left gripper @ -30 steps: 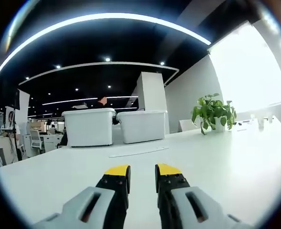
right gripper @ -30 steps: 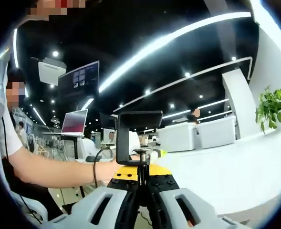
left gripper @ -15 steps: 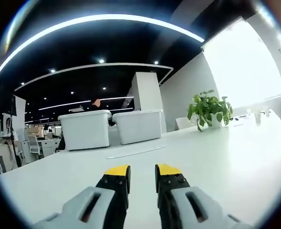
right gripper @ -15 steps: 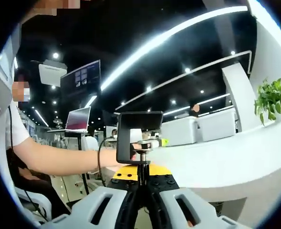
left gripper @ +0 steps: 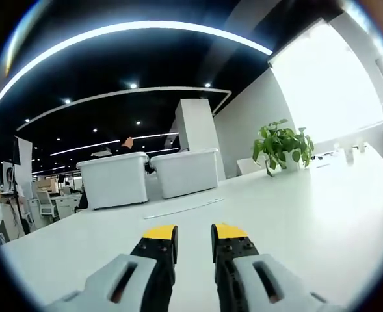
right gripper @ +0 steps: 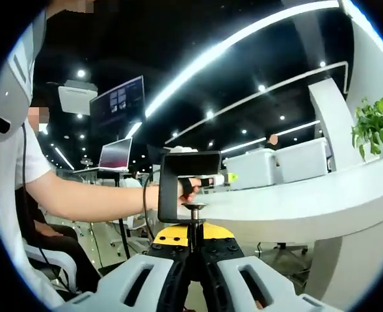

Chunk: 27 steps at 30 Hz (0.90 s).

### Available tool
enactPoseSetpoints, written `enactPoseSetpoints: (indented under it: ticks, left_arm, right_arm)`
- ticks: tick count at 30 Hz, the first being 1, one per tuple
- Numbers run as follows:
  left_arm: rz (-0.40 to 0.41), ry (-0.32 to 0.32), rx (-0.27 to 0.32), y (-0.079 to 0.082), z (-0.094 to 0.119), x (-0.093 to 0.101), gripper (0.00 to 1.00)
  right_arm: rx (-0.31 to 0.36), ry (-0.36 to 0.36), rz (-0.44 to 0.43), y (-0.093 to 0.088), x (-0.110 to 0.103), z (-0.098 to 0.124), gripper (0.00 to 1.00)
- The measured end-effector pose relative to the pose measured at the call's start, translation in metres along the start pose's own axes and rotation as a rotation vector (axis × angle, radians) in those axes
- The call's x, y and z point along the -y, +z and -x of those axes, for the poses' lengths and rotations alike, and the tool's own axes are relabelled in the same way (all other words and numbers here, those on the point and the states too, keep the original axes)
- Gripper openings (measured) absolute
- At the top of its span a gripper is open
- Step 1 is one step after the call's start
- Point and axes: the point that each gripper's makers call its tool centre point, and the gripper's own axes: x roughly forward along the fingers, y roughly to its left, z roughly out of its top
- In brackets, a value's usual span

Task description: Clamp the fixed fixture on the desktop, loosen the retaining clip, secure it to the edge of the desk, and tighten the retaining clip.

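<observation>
The fixed fixture (right gripper: 186, 174) is a black C-shaped clamp with a screw (right gripper: 192, 224) and a round pad below its opening. In the right gripper view it stands upright just above my right gripper (right gripper: 192, 243), which is shut on the screw's lower end. The clamp's opening faces the edge of the white desk (right gripper: 289, 207), level with it; whether they touch is unclear. A person's forearm and hand (right gripper: 178, 190) reach in from the left behind the clamp. My left gripper (left gripper: 194, 234) hovers open over the white desk (left gripper: 295, 214), nothing between its yellow-tipped fingers.
Two white bins (left gripper: 113, 183) (left gripper: 184, 171), a thin pale strip (left gripper: 181, 208) and a potted plant (left gripper: 281, 146) stand on the desk's far side. A laptop on a stand (right gripper: 116, 156), a hanging monitor (right gripper: 118, 104) and a seated person (right gripper: 22, 195) are left of the clamp.
The right gripper view has sunk with the clamp, so the desk's edge now sits level with the clamp's opening and the desk's underside shows. The left gripper view has barely shifted.
</observation>
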Motion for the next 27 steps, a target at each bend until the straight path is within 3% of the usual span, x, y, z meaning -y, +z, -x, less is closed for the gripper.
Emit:
enactPoseSetpoints:
  ticks: [13, 20, 27]
  left_arm:
    - [-0.005, -0.003, 0.006, 0.001, 0.000, 0.000, 0.21]
    - [-0.009, -0.006, 0.005, 0.001, 0.001, 0.002, 0.21]
    - [-0.009, -0.010, 0.004, 0.002, 0.001, 0.002, 0.21]
  right_arm:
    - [-0.029, 0.007, -0.041, -0.024, 0.009, -0.002, 0.02]
    - [-0.079, 0.010, -0.061, -0.044, 0.014, -0.003, 0.02]
    - [-0.071, 0.018, -0.088, -0.048, 0.014, -0.009, 0.02]
